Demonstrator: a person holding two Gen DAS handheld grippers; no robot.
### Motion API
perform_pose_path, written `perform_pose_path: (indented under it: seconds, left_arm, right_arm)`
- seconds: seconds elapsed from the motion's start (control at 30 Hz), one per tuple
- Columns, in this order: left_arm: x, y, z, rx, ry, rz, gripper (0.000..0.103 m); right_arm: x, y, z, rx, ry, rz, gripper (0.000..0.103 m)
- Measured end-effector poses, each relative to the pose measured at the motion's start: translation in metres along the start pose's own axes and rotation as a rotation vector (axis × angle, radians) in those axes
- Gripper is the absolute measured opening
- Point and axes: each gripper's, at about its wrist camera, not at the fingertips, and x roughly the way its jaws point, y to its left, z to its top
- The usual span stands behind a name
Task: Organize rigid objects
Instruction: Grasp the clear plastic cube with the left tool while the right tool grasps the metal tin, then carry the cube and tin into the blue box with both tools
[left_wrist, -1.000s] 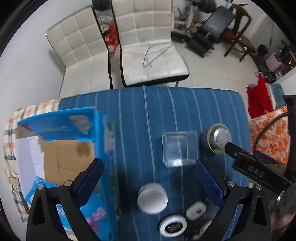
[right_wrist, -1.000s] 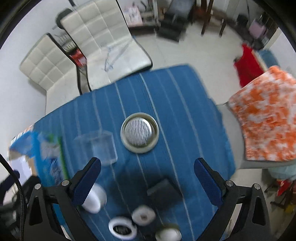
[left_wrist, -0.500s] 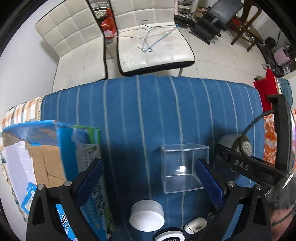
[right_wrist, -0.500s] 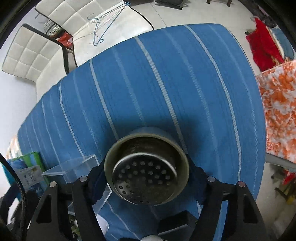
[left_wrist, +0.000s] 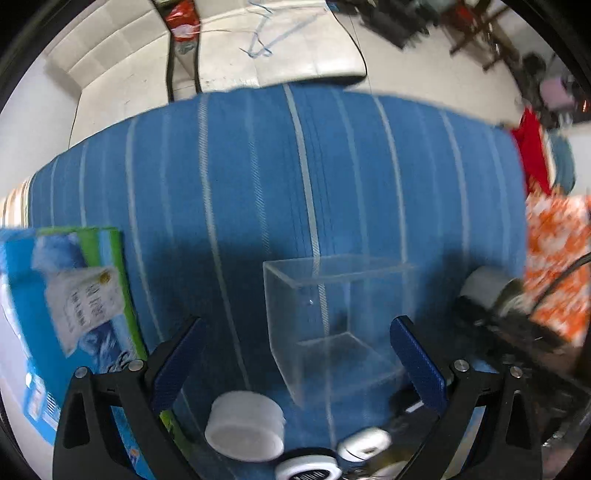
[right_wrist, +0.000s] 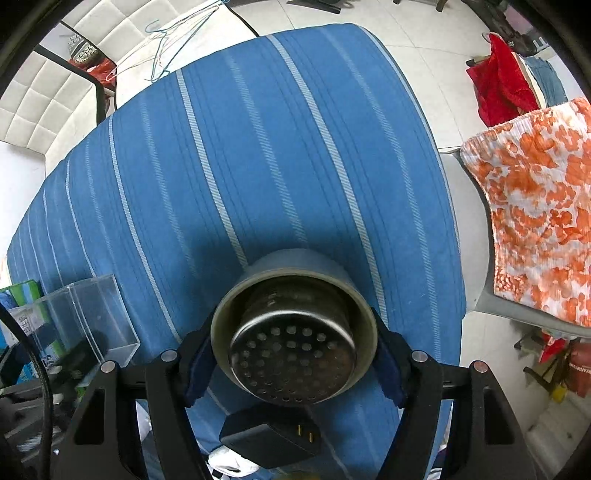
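Observation:
A grey cup with a perforated metal strainer inside stands on the blue striped cloth. My right gripper points down over it, and both blue pads press on its sides. In the left wrist view the same cup shows at the right edge. My left gripper hangs open above a clear plastic box, which lies between the fingers, nearer the right one and touching neither. That clear box also appears at the left of the right wrist view.
A blue printed carton stands at the left. A white round lid, a small white piece and a white ring lie near the front. A black plug adapter sits under the cup. White chairs stand beyond the table.
Both grippers have come down toward the table. The right gripper's jaws have narrowed from wide open onto the cup's sides. The left gripper has sunk over the clear box, staying open.

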Motion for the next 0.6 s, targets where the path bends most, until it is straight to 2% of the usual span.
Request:
perform_pose_path:
  seconds: [0.13,0.4,0.43,0.47,0.6]
  left_arm:
    - [-0.019,0.007,-0.004,-0.033,-0.045,-0.049,0.102]
    - [0.027,-0.022,0.006,0.091,0.027,0.075,0.101]
    - [0.032,-0.022,0.006,0.093,0.02,0.074,0.091]
    - [0.034,-0.021,0.005,0.091,0.015,0.069,0.063]
    - [0.034,-0.015,0.0,0.092,-0.017,0.069,0.062]
  right_arm:
    - [-0.001,0.005,0.0,0.004,0.005,0.009,0.074]
    - [-0.002,0.006,0.0,0.011,0.006,-0.003,0.074]
    - [-0.002,0.007,0.0,0.01,0.003,-0.007,0.074]
    - [-0.003,0.008,-0.001,0.008,-0.003,-0.015,0.074]
    - [-0.006,0.015,-0.005,-0.002,-0.022,-0.04,0.073]
